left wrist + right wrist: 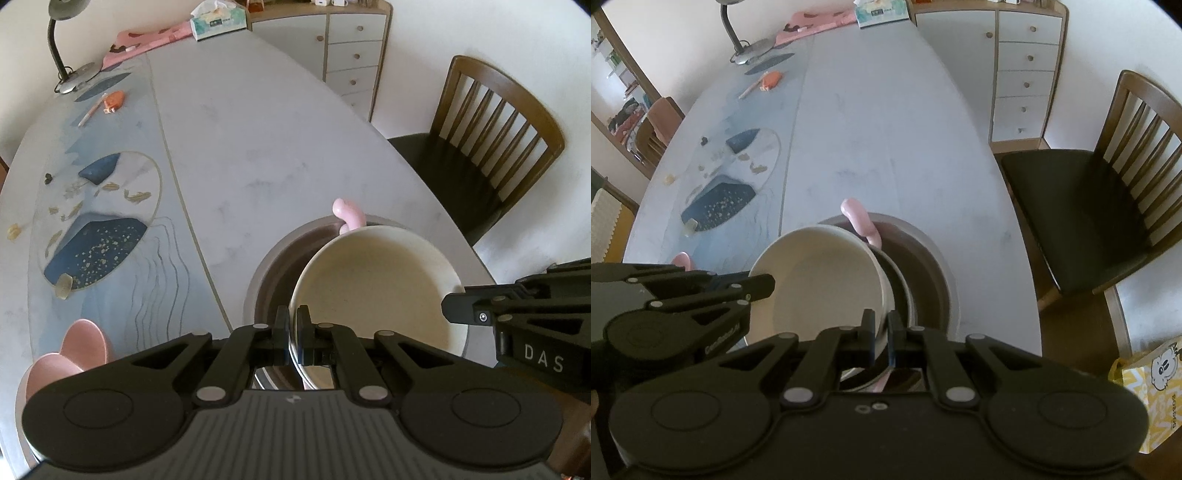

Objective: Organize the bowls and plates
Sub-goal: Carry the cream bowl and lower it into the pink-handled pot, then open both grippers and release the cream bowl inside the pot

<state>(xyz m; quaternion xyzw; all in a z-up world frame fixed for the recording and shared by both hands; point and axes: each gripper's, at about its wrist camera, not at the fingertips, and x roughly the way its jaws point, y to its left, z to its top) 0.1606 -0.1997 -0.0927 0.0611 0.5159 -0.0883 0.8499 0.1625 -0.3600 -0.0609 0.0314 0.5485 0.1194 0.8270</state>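
i see a long pale marbled table running away ahead of both tongs, with a blue-and-gold painted runner off to the left, a gooseneck lamp and a tissue box at the far end, a white drawer cabinet beyond that, and a slatted wooden chair out to the right. my left gripper is clenched on the near left rim of the cream bowl, which sits tilted just ahead of it, over a wide dark plate with a grey rim. my right gripper is pinched on the opposite rim of the same bowl, and a second dark-lined rim lies right against its right pad, so i cannot tell whether that one is caught too. a pink curved handle pokes up just past the bowl's far edge. only the left view gives me the pink heart-shaped dish close beside its left linkage; only the right view shows open shelving far left and a yellow cartoon bag on the floor at right.
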